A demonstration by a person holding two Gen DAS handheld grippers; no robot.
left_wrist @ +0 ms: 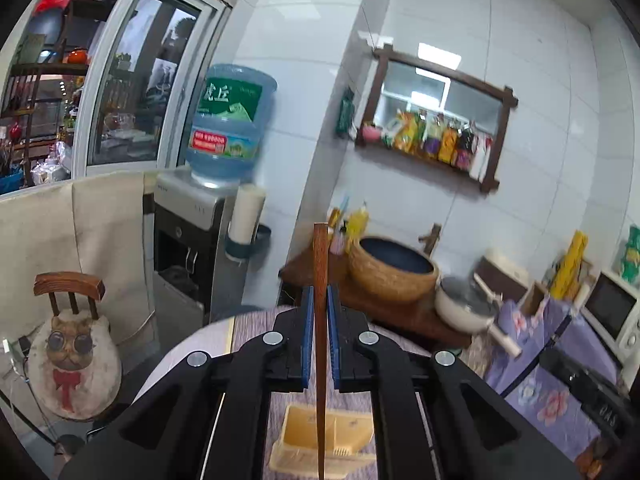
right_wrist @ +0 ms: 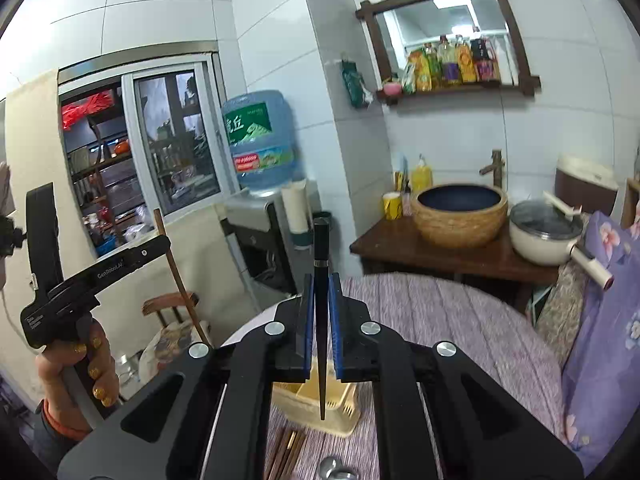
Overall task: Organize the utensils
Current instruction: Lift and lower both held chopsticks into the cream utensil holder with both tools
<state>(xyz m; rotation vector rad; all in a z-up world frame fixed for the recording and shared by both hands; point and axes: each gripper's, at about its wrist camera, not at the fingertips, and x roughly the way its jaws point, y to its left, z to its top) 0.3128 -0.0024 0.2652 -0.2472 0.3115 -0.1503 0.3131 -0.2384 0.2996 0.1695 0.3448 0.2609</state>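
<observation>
My left gripper [left_wrist: 320, 292] is shut on a brown wooden chopstick [left_wrist: 320, 360] that stands nearly upright, its thin tip hanging over a cream plastic utensil basket [left_wrist: 344, 436] on the table. My right gripper [right_wrist: 320, 280] is shut on a black chopstick [right_wrist: 321, 320], also upright, with its tip above the same basket [right_wrist: 340, 404]. In the right wrist view the left gripper [right_wrist: 160, 240] shows at the left, held by a hand [right_wrist: 76, 368], the brown chopstick [right_wrist: 180, 280] slanting through it. More brown chopsticks [right_wrist: 288, 452] and metal spoons [right_wrist: 332, 468] lie on the cloth in front of the basket.
The round table carries a striped purple cloth [right_wrist: 460, 320]. Behind it stand a wooden counter with a woven basin [right_wrist: 460, 216] and a white pot [right_wrist: 544, 236]. A water dispenser [left_wrist: 200, 208] and a small wooden chair [left_wrist: 72, 292] are at the left, a microwave [left_wrist: 612, 316] at the right.
</observation>
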